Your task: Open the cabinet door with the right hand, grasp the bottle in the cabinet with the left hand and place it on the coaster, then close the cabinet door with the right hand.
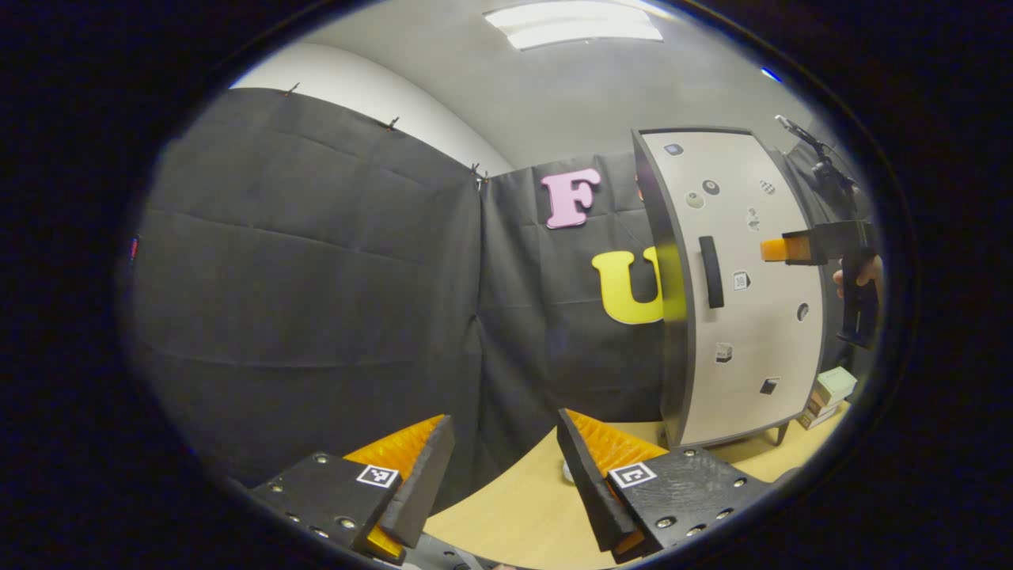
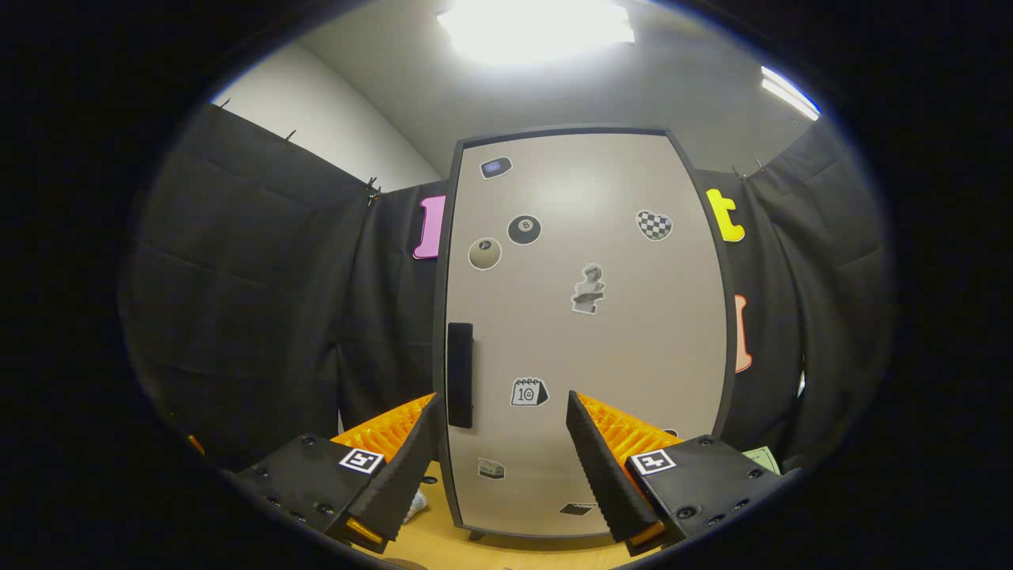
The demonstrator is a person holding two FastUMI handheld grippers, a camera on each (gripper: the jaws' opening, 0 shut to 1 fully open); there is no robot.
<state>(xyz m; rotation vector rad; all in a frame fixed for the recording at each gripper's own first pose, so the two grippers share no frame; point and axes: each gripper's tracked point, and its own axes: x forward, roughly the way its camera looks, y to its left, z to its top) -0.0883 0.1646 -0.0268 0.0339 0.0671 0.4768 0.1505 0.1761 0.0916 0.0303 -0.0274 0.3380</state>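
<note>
Presently, in the left gripper view, the left hand-held gripper (image 1: pixel 502 467) hangs above the wooden counter (image 1: pixel 522 507) with its two fingers spread apart and nothing between them. Ahead lies the black cloth wall of the booth. To the right stands the cabinet (image 1: pixel 736 285), seen at an angle, its pale door (image 1: pixel 752 317) shut, with a dark vertical handle (image 1: pixel 711 271) near the door's left edge and several small stickers on its face. Farther right, the right hand-held gripper (image 1: pixel 779 249) is held level in front of the door, apart from the handle, with a hand (image 1: pixel 859 277) gripping its body; whether its fingers are spread cannot be told from this angle. A small stack of pale boxes (image 1: pixel 829 394) sits on the counter beside the cabinet's foot. In the right gripper view, the right hand-held gripper (image 2: pixel 502 447) faces the cabinet door (image 2: pixel 601 332) squarely, fingers spread wide and empty. The handle (image 2: pixel 460 374) appears just above the left finger, near it but not between the fingers. The bottle cannot be seen behind the shut door.
</note>
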